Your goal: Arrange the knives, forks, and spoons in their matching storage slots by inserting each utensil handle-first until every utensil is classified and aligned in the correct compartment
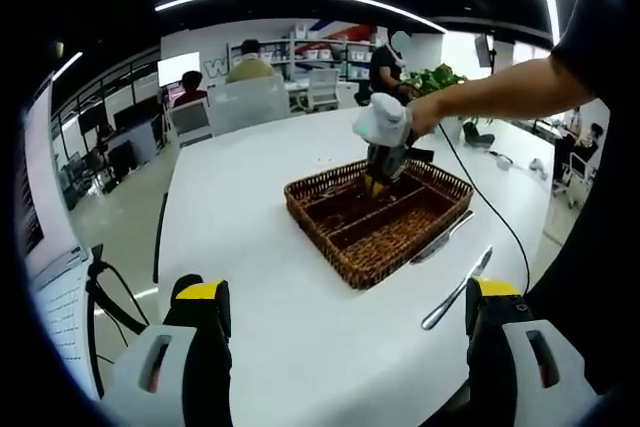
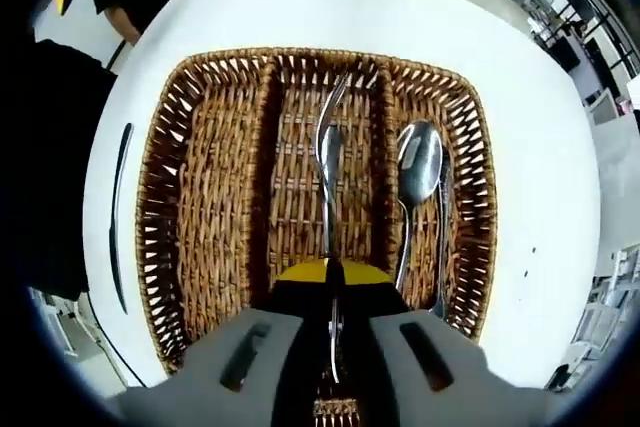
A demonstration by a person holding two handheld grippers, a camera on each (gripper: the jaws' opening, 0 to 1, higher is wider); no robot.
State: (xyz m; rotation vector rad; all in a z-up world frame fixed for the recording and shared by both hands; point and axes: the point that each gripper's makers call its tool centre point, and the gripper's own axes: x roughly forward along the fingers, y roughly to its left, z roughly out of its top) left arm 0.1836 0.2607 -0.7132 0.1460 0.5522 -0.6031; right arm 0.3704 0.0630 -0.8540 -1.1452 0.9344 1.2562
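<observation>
Over the basket [image 2: 210, 187] hangs the right gripper [image 2: 333, 292], jaws pinching a fork [image 2: 326, 162] by its handle, tines pointing away down the middle slot, the fork lying along it but not yet let go. Right slot's filling up: a spoon [image 2: 417, 172] lies there, with what looks like a second slim utensil beside it, hard to make out. Left slot has nothing in it. Outside the basket, a knife [image 2: 118, 217] waits on the white surface [image 2: 540, 147] just beside the wall; the left gripper view shows two utensils there. Back near the surface's edge, the left gripper [image 1: 345, 322] hovers, jaws spread and holding nothing. Roughly halfway, I'd say: release the fork, then knives next.
</observation>
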